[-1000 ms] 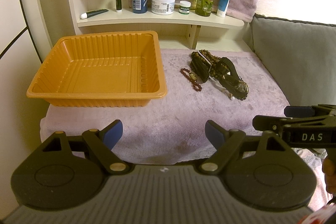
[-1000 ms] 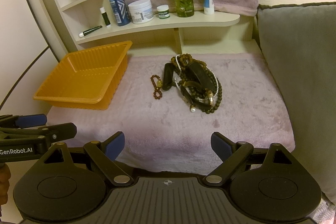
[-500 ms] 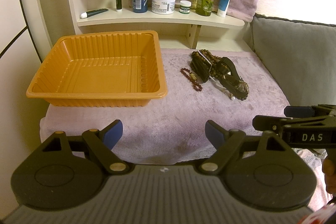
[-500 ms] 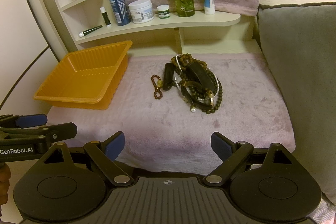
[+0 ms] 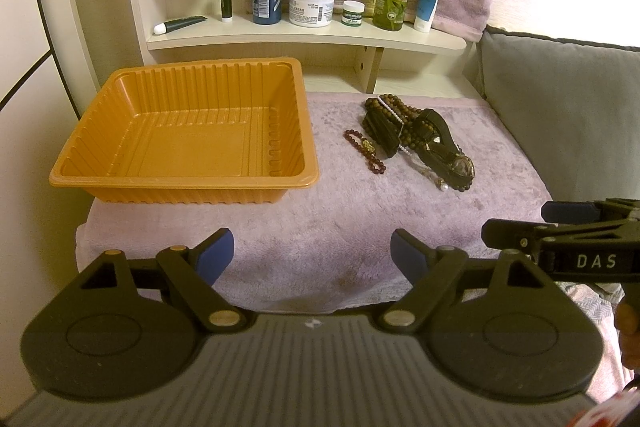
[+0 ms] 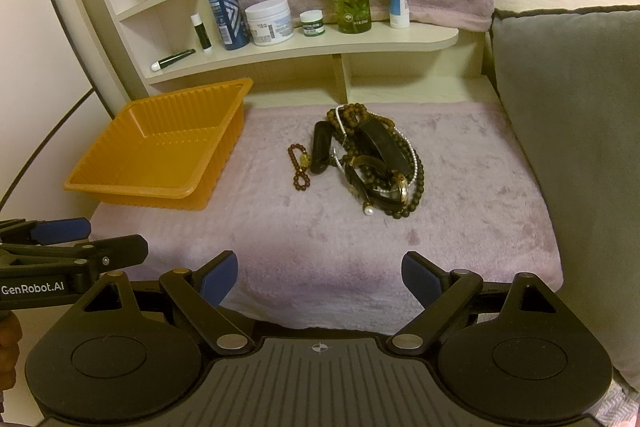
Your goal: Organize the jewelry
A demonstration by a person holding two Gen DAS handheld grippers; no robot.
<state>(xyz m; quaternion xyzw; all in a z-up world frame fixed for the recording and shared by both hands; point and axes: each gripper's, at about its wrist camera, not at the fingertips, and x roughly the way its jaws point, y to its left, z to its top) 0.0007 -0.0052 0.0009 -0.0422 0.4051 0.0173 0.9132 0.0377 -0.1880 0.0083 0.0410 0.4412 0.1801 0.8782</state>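
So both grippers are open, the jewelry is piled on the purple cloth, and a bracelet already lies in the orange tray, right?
Not quite: the orange tray holds nothing, as the left wrist view shows. The red bead bracelet lies on the purple cloth beside the jewelry pile.

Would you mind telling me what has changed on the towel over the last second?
Nothing visibly changed. Both grippers, left and right, stay open and empty near the towel's front edge; the jewelry pile and the small red bead bracelet lie where they were, beside the empty orange tray.
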